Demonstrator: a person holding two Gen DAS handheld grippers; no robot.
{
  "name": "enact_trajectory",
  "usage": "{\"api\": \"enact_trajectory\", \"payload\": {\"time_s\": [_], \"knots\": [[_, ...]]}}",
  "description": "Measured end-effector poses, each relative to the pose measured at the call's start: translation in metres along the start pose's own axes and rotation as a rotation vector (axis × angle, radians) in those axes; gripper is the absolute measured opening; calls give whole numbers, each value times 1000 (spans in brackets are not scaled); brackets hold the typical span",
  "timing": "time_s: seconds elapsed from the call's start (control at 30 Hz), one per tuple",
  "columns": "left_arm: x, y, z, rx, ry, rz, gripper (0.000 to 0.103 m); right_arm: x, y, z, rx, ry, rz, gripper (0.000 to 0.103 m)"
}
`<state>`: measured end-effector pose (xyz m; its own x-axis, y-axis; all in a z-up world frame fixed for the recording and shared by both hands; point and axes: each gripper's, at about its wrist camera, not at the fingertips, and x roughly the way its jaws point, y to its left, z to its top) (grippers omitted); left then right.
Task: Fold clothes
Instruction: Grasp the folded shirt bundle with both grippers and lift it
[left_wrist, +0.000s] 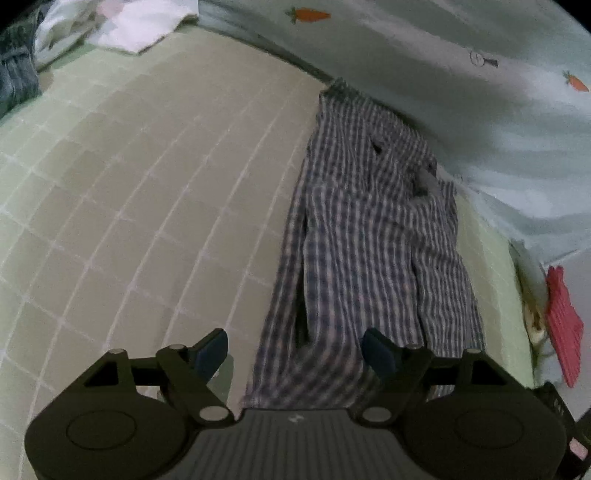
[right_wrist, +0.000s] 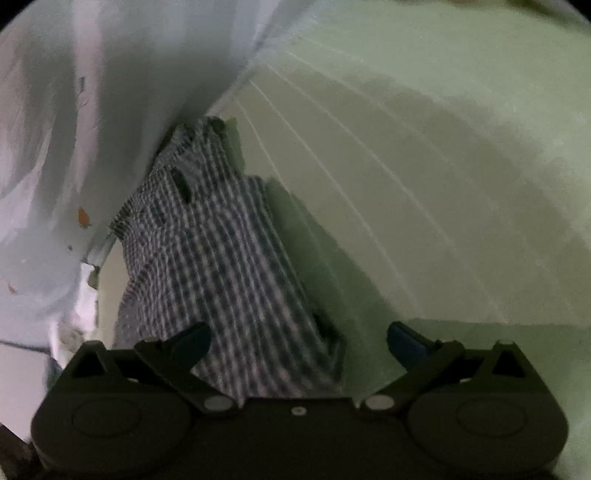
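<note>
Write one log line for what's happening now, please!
task: fold clothes | left gripper: open | right gripper: open | checked shirt: lying on bed, unheld

Green gridded mat (left_wrist: 147, 192), carrot-print sheet (left_wrist: 424, 48), red cloth (left_wrist: 563, 325)

Home bedroom. Pale green mattress pad (left_wrist: 155, 192) with white grid lines fills both views. Carrot-print light blue quilt (left_wrist: 443, 55) bunched along upper right in left wrist view. Loose clothes pile (left_wrist: 74, 29) upper left, checked garment (left_wrist: 369, 240) lying center-right.
</note>
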<state>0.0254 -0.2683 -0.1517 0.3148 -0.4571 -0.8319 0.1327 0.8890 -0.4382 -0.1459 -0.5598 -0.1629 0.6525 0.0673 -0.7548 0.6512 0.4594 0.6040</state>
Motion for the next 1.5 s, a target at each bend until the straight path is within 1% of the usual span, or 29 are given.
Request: {"api": "enact_trajectory", "payload": {"time_s": [0.07, 0.13, 0.23, 0.33, 0.4, 0.47, 0.53, 0.57, 0.6, 0.63, 0.67, 0.7, 0.73, 0.77, 0.8, 0.83, 0.87, 0.9, 0.97, 1.07, 1.17, 1.37, 1.43, 1.5], "knots": [[-2, 6, -8, -21, 29, -15, 81, -2, -9, -5, 65, 29, 29, 103], [-4, 14, -16, -62, 58, -57, 81, -3, -19, -8, 138, 53, 74, 103], [-1, 30, -26, -170, 107, -117, 81, -2, -34, -15, 264, 78, 148, 103], [5, 47, -30, -295, 122, -172, 81, 2, -46, -20, 370, 95, 225, 103], [15, 53, -31, -379, 135, -232, 81, 6, -52, -23, 434, 112, 275, 102], [24, 57, -31, -445, 149, -282, 81, 12, -49, -23, 456, 136, 305, 101], [35, 56, -29, -483, 156, -313, 81, 15, -46, -22, 449, 133, 314, 100], [40, 55, -27, -492, 156, -322, 82, 17, -44, -20, 445, 129, 317, 96], [42, 54, -24, -499, 154, -333, 83, 19, -45, -20, 458, 124, 319, 90], [44, 54, -21, -505, 149, -344, 83, 21, -47, -20, 487, 117, 319, 87], [46, 53, -19, -509, 146, -348, 83, 23, -49, -20, 516, 111, 319, 78], [47, 51, -18, -510, 145, -352, 82, 25, -52, -20, 544, 105, 319, 65], [47, 50, -16, -512, 145, -355, 80, 27, -54, -21, 573, 99, 319, 58], [49, 49, -15, -512, 145, -356, 70, 29, -57, -21, 600, 99, 312, 40], [49, 49, -15, -506, 147, -355, 62, 30, -60, -23, 620, 104, 297, 27], [50, 49, -16, -501, 151, -355, 46, 30, -62, -25, 629, 105, 291, 24], [51, 50, -17, -504, 158, -361, 27, 29, -62, -27, 630, 102, 291, 21], [51, 51, -18, -513, 162, -366, 18, 27, -61, -28, 619, 98, 290, 17], [47, 52, -20, -519, 157, -370, 15, 20, -57, -31, 588, 96, 286, 15], [34, 53, -22, -514, 138, -371, 11, 4, -60, -40, 583, 119, 289, 14], [15, 53, -30, -519, 136, -368, 10, -12, -63, -49, 579, 142, 292, 13], [-28, 55, -60, -554, 166, -369, 10, -44, -68, -67, 570, 188, 298, 13], [-40, 57, -70, -568, 185, -353, 10, -48, -71, -70, 597, 211, 298, 13], [-40, 58, -73, -611, 205, -357, 10, -50, -74, -72, 633, 236, 298, 13]]}}
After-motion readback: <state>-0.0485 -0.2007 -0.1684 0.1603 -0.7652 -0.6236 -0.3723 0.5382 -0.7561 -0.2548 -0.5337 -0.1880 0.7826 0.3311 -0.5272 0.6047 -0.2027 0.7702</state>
